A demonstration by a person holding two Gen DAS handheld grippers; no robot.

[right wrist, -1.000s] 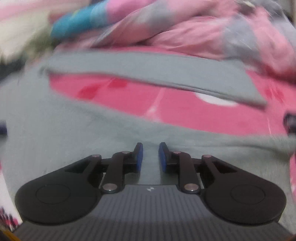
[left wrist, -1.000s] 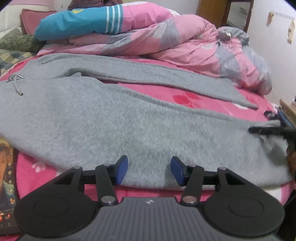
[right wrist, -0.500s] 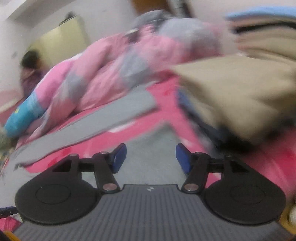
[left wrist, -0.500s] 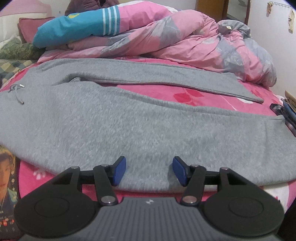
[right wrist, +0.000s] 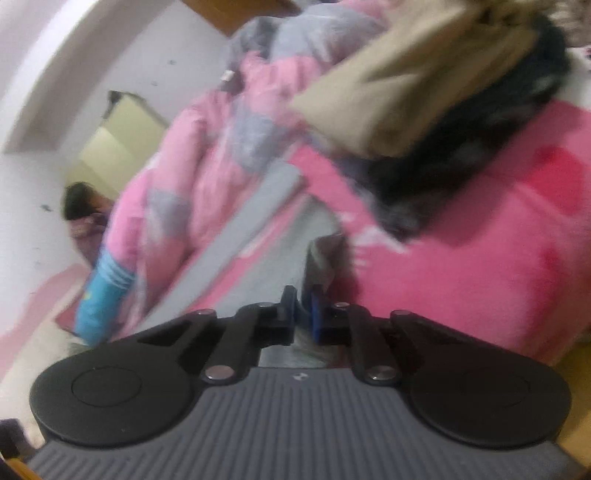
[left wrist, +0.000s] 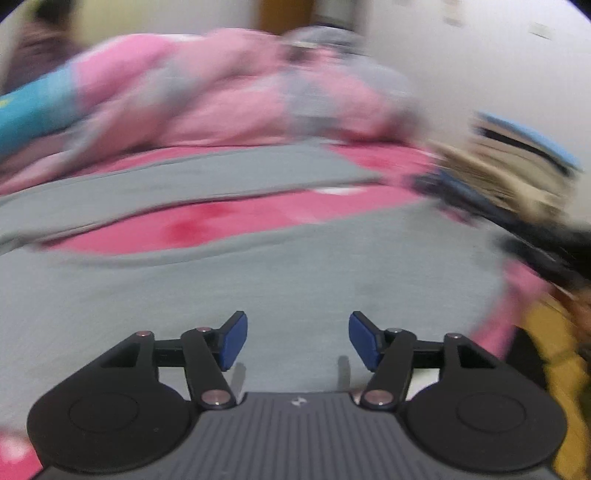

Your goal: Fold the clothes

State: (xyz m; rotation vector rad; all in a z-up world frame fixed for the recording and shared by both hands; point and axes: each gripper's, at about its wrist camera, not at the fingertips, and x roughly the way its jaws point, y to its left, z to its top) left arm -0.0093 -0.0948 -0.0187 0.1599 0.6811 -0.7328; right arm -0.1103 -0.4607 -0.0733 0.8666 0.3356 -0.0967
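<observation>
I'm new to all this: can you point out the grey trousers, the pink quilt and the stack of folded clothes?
grey trousers (left wrist: pixel 295 273): left wrist view, near leg.
pink quilt (left wrist: pixel 229 99): left wrist view, middle of the heap.
stack of folded clothes (right wrist: pixel 399 85): right wrist view, tan garment.

Walls (right wrist: pixel 155 62): pale, whitish; a few small dark specks show in the right wrist view.
Bed (left wrist: pixel 240 218): covered by a bright pink sheet with red patches; it fills the lower half of both views.
Quilt (left wrist: pixel 229 99): pink with grey patches, bunched up along the far side of the bed, against the wall.
Wooden furniture (left wrist: pixel 288 14): a brown upright piece beyond the quilt, blurred; whether door or cupboard cannot be told.
Pale yellow panel (right wrist: pixel 122 144): set against the wall beyond the quilt, dark-edged at its top.
Floor (right wrist: pixel 576 387): a yellowish strip beside the bed's edge.
Light: even, indoor, soft; both views blurred.
</observation>
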